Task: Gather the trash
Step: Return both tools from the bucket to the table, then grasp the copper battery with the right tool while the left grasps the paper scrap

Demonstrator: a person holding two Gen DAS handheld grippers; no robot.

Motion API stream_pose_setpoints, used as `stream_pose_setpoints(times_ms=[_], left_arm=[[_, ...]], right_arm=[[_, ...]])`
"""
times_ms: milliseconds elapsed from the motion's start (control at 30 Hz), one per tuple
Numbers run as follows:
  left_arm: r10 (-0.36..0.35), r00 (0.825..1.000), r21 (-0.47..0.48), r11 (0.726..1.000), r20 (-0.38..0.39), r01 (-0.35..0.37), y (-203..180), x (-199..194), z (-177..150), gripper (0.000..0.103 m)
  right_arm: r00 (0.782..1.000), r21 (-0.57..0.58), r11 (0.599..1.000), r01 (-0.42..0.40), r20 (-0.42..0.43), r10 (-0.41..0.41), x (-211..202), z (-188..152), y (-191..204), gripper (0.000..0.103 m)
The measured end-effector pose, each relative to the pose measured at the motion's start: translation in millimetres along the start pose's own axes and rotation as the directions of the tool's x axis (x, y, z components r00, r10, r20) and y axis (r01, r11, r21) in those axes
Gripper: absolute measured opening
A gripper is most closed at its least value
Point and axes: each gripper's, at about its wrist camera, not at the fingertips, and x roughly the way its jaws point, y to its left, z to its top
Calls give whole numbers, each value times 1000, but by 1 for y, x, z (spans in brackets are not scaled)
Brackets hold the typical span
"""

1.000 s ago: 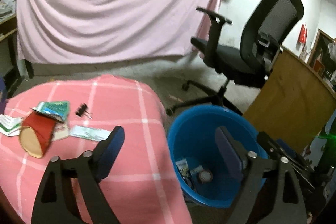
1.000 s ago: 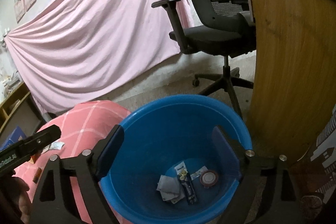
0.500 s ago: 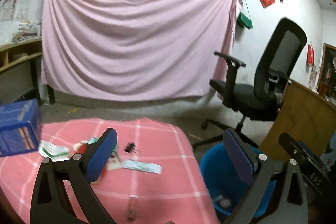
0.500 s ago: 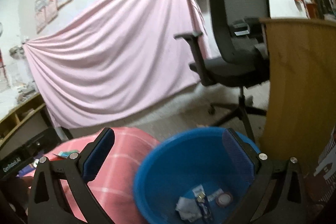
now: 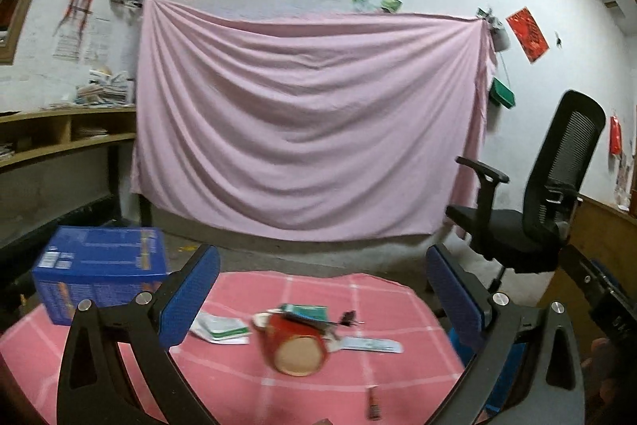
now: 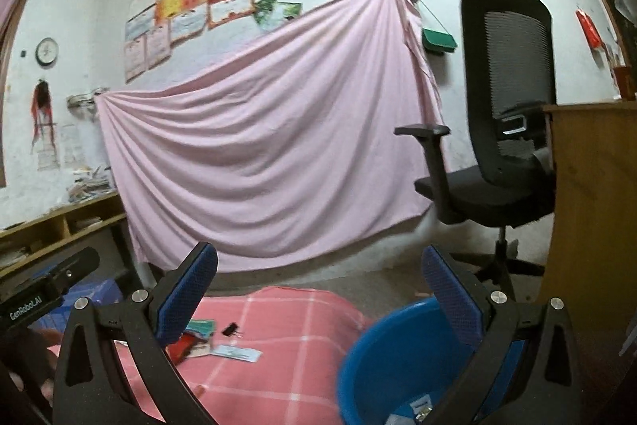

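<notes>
1. Left wrist view: the pink checked tabletop [image 5: 398, 365] carries the remaining trash; the blue bin [image 6: 382, 357] stands just beside its right edge.
2. My left gripper [image 5: 322, 301] has just been opening and is spread wide, empty; the right gripper [image 6: 318, 289] likewise.
3. A red cup [image 5: 296, 347] lies tipped ahead, mouth toward me, nearer my left gripper.
4. Wrappers [image 5: 221, 327] lie beside it.

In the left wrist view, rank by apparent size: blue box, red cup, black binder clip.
1. Blue box
2. Red cup, lying on its side, nearer the camera
3. Black binder clip, clearly smallest
</notes>
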Motion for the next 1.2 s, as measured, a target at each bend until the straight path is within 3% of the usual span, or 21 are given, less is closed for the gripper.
stream_pose_setpoints(times_ms=[333,700,867,967,1100,1200], left_arm=[[76,996,12,997,44,-77,53,-26,-9,101],[124,991,57,990,42,-126,87,-22,-32,101],[124,991,62,991,-42,-121,96,-5,-46,101],[114,985,63,992,-132,-106,99,11,-51,101],[108,967,58,994,-230,-98,101,31,-55,101],[103,954,62,994,-282,-89,99,40,-56,101]], right_arm=[[995,-103,992,-69,68,77,-9,-6,58,103],[994,-189,976,-107,9,111,3,-23,98,103],[993,-248,962,-112,-64,99,12,-37,116,103],[987,-273,956,-111,-146,73,21,-46,123,103],[960,-288,949,-125,-275,43,38,-61,128,103],[928,-281,949,-141,-371,28,49,-72,130,103]])
